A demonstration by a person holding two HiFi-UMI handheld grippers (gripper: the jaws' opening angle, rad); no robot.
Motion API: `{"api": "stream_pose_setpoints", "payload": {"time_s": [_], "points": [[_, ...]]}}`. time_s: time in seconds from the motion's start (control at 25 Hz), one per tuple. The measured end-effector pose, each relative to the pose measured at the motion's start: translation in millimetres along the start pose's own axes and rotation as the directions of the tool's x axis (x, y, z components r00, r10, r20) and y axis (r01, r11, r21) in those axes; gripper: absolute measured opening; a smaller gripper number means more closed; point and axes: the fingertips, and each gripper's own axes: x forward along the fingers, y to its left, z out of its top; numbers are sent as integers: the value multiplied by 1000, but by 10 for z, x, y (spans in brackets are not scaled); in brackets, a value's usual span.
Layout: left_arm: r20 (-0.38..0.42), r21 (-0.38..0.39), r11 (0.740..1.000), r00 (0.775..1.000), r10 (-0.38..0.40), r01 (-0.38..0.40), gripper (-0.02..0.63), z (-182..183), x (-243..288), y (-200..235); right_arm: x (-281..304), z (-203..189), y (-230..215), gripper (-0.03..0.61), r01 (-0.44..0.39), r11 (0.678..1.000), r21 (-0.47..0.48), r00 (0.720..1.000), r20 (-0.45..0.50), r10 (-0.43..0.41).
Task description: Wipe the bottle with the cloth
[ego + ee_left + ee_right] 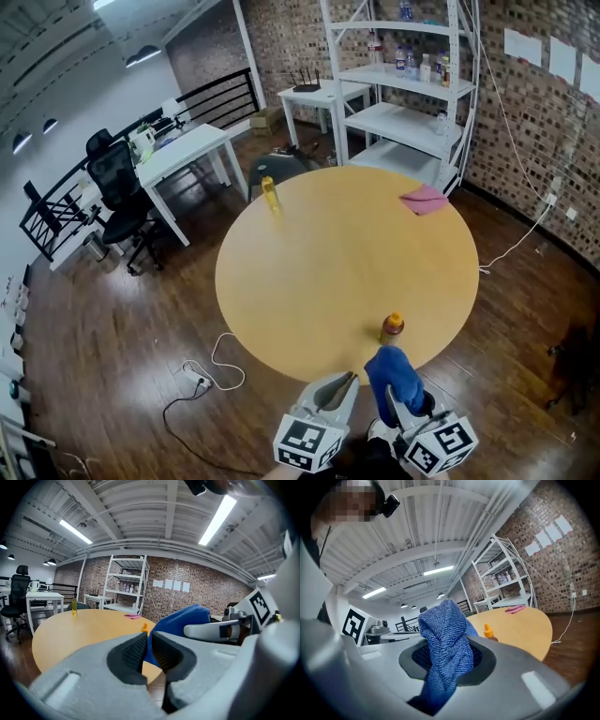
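Note:
A small bottle with an orange cap (392,327) stands near the front edge of the round wooden table (328,272). My right gripper (396,392) is shut on a blue cloth (392,370), held just in front of and below the bottle, off the table's edge. In the right gripper view the cloth (444,644) bunches up between the jaws, and the bottle (488,632) shows just behind it. My left gripper (347,380) is beside the right one, its jaws together on nothing. Its own view shows the blue cloth (180,620) just past them and the orange cap (144,627).
A yellow bottle (271,193) stands at the table's far left edge and a pink cloth (424,200) lies at the far right. White shelves (403,84) and desks stand beyond the table. A cable and power strip (199,375) lie on the floor to the left.

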Motion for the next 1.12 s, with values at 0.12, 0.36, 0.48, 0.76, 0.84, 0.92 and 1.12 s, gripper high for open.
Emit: {"api": "stream_pose_setpoints", "payload": {"time_s": [0.12, 0.36, 0.48, 0.76, 0.84, 0.92, 1.12], "points": [[21, -15, 1000, 1000, -17, 18, 11, -46, -293, -18, -140, -56, 237, 81, 79, 996, -38, 997, 21, -78], [33, -8, 999, 998, -54, 54, 9, -208, -576, -178, -392, -98, 501, 80, 178, 978, -105, 982, 82, -170], [39, -12, 998, 997, -67, 68, 9, -216, -630, -242, -445, -104, 551, 80, 204, 970, -131, 977, 90, -193], [59, -10, 994, 993, -107, 108, 9, -173, -671, -332, -476, -87, 607, 80, 221, 963, -155, 974, 96, -208], [62, -15, 992, 991, -120, 122, 8, -171, -668, -350, -485, -91, 619, 80, 225, 961, -159, 973, 95, -212], [60, -16, 991, 990, -128, 129, 9, -173, -669, -355, -497, -101, 631, 80, 227, 961, -158, 972, 94, -214], [63, -30, 988, 986, -153, 155, 9, -198, -688, -403, -543, -157, 645, 80, 237, 960, -147, 970, 89, -225]]}}
